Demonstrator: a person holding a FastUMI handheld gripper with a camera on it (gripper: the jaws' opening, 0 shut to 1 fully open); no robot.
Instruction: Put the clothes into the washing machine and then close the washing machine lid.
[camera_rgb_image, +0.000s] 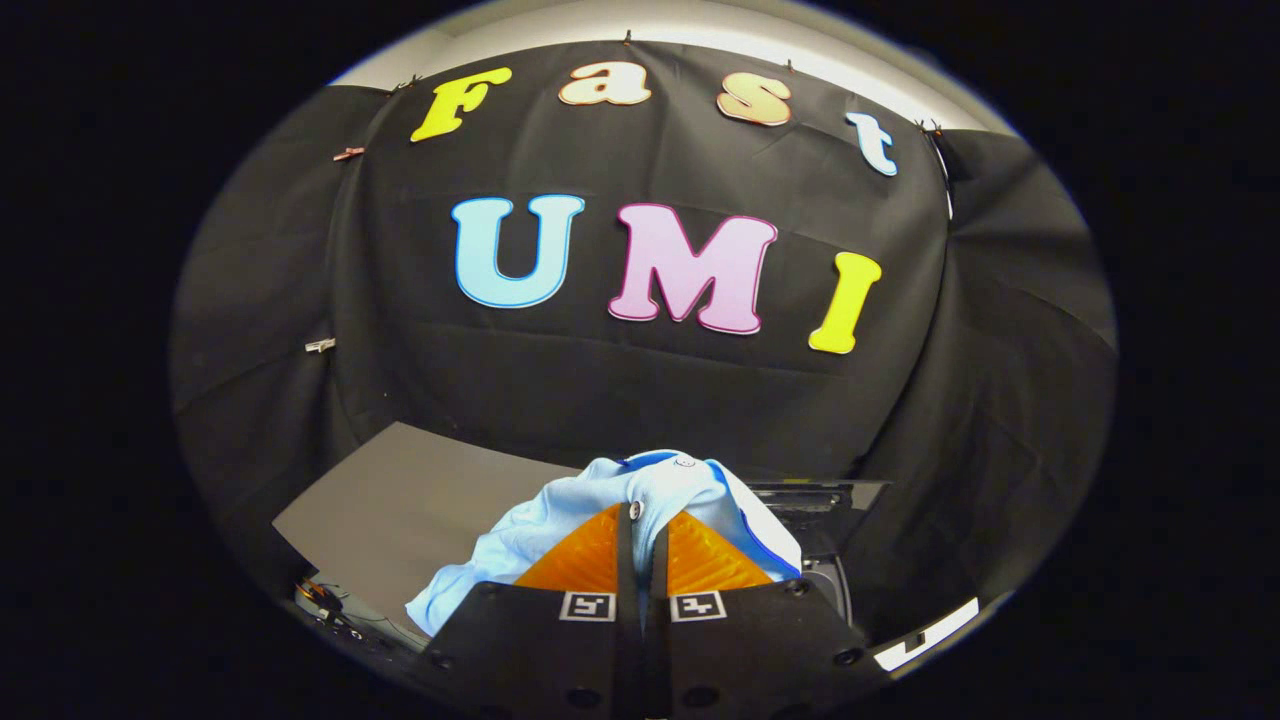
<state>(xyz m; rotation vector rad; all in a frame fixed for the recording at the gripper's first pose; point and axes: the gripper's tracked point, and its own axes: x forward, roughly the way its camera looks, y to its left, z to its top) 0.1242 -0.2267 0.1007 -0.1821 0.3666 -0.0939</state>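
Your hand-held gripper (642, 530) hides the middle of the pale blue shirt (650, 485) pinched between its 2 fingers, so you cannot see how much cloth they hold. The shirt covers most of the washing machine (830, 500) behind it. The small clutter (325, 600) beside the grey table (400, 500) is too small to identify.

Black cloth wall (640, 390) draped behind the scene, creased and folded at both sides. Grey desk (400, 510) surface below it. Small clips (320, 345) pin the cloth along its left fold.
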